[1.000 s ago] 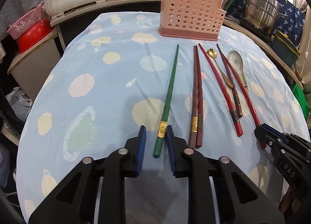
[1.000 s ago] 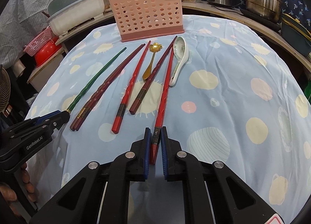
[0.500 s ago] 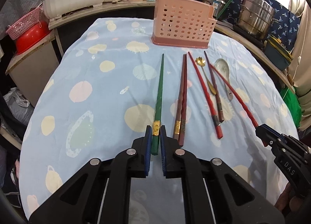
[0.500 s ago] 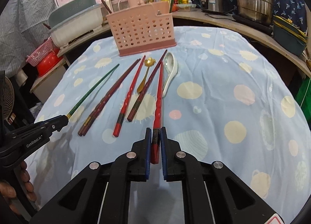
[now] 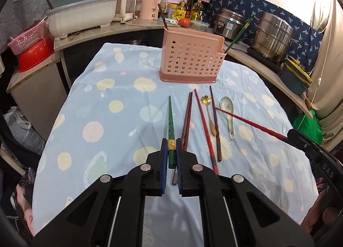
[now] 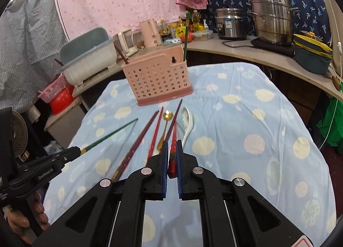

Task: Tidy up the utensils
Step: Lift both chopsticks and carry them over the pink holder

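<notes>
My left gripper (image 5: pixel 170 142) is shut on the thick end of a green chopstick (image 5: pixel 170 118), which is held off the blue dotted tablecloth (image 5: pixel 120 131). My right gripper (image 6: pixel 172 143) is shut on the end of a red chopstick (image 6: pixel 174 137), also raised. Each view shows the other gripper: the right gripper (image 5: pixel 300 141) with its red chopstick (image 5: pixel 246 121), and the left gripper (image 6: pixel 71 153) with its green chopstick (image 6: pixel 111 134). A pink perforated utensil holder (image 5: pixel 190 56) stands at the far end with a green chopstick (image 6: pixel 186 32) and a brown one in it.
On the cloth lie a dark red pair (image 5: pixel 186 116), a red chopstick (image 5: pixel 203 122), a dark chopstick (image 5: pixel 215 118), a gold spoon (image 5: pixel 209 114) and a white ceramic spoon (image 5: pixel 228 107). A counter with steel pots (image 5: pixel 272 35) and a basin (image 5: pixel 82 16) rings the table.
The left jaws closed onto the green chopstick. Both grippers rose, lifting the green and red chopsticks off the cloth, and both views tilted up toward the holder.
</notes>
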